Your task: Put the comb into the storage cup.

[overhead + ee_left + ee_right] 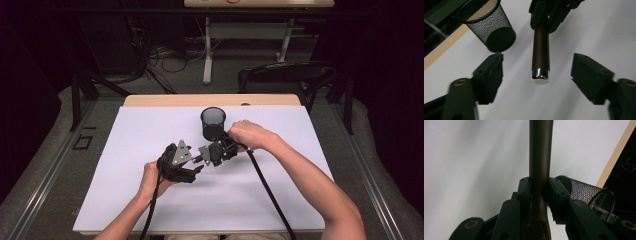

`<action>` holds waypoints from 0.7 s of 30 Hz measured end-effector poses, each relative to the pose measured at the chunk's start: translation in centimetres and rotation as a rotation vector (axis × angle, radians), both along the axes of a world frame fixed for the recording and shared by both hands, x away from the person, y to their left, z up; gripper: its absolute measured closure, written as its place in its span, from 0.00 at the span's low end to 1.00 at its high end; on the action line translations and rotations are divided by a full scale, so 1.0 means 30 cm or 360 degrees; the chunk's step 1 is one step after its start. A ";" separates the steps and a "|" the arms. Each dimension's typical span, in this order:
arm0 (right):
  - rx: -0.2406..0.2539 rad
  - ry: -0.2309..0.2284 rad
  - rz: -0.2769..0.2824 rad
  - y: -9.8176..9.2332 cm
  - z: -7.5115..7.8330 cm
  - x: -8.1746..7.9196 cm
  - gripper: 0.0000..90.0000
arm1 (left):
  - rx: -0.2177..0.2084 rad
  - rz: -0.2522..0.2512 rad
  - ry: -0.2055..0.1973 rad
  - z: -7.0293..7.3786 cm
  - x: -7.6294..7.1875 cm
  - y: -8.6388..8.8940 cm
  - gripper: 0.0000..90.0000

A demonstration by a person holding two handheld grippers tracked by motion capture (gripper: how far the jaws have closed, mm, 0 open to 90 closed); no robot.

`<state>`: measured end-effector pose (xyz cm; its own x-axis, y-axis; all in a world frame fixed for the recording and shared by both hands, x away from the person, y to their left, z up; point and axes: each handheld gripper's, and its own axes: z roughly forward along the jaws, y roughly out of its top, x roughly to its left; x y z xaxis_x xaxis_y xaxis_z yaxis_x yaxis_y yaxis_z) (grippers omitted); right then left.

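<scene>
Your right gripper (pixel 537 195) clamps one dark pen (pixel 540 157). Your left gripper (pixel 537 77) gapes around its silver tip without touching. One mesh cup (pixel 213 123) stands nearby.

Mesh cup (pixel 213 123) on table (pixel 125 150), behind pen (pixel 540 47); pen between both grippers.

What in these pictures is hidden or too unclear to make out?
- Brown stick: its far end is cut off by the top edge in the right gripper view.
- Mesh cup: its inside is too dark in the high view.
- Left gripper: its jaws are blurred in its own view.
</scene>
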<state>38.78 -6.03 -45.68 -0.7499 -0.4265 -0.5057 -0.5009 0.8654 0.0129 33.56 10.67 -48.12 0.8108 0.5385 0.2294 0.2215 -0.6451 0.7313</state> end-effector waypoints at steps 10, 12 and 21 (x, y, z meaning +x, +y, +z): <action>0.0023 -0.0024 0.0048 0.020 -0.002 -0.022 0.81 | 0.0021 -0.0029 0.0115 -0.008 0.037 -0.019 0.65; 0.0023 -0.0036 0.0046 0.022 -0.003 -0.026 0.81 | 0.0018 -0.0033 0.0124 -0.011 0.038 -0.020 0.70; 0.0010 -0.0059 0.0045 0.024 -0.002 -0.030 0.81 | -0.0005 -0.0038 0.0139 -0.015 0.040 -0.018 0.79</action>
<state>37.89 -5.33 -45.73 -0.7181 -0.4442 -0.5358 -0.5256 0.8507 -0.0009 34.75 10.12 -48.57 0.8402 0.5194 0.1557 0.2692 -0.6488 0.7118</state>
